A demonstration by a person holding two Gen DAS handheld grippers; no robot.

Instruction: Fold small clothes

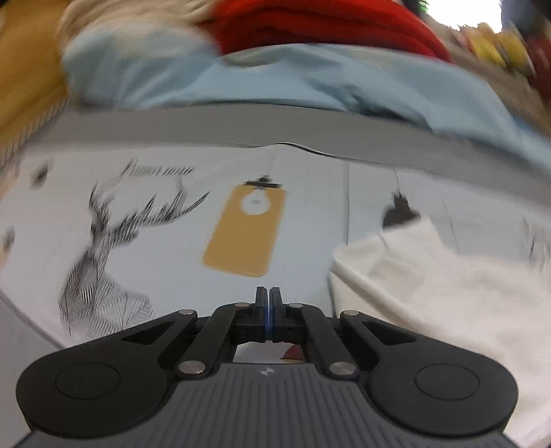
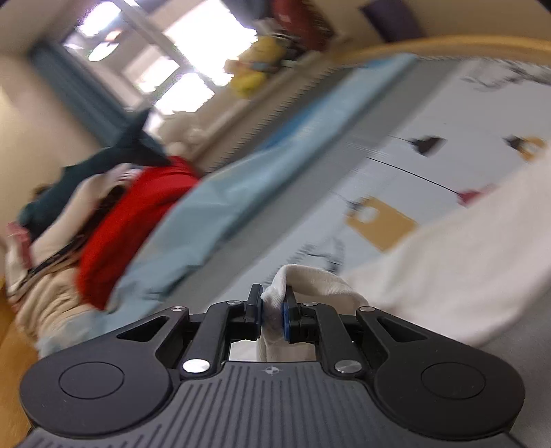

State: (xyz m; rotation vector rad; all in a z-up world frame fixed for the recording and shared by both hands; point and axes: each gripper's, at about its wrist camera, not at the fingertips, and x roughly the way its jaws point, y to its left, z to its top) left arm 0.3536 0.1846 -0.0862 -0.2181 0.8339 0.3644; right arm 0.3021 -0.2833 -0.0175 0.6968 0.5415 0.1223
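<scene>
The white knitted cotton garment point(image 2: 447, 248) is lying on the pale bedsheet printed with a deer and a yellow tag point(image 1: 241, 224), and one bunched corner of it is pinched tight in the right hand-held gripper point(image 2: 272, 305). In the left wrist view the same cloth point(image 1: 447, 293) sits off to the right, while the left hand-held gripper point(image 1: 268, 296) is clenched on nothing, hovering over the sheet. Further back there's a light blue cloth point(image 1: 275, 79), then a red fabric pile point(image 1: 310, 24). Pretty blurry overall.

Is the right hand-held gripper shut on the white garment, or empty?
Shut on it: the right hand-held gripper has a bunched fold of the white garment pinched between its fingers.
</scene>
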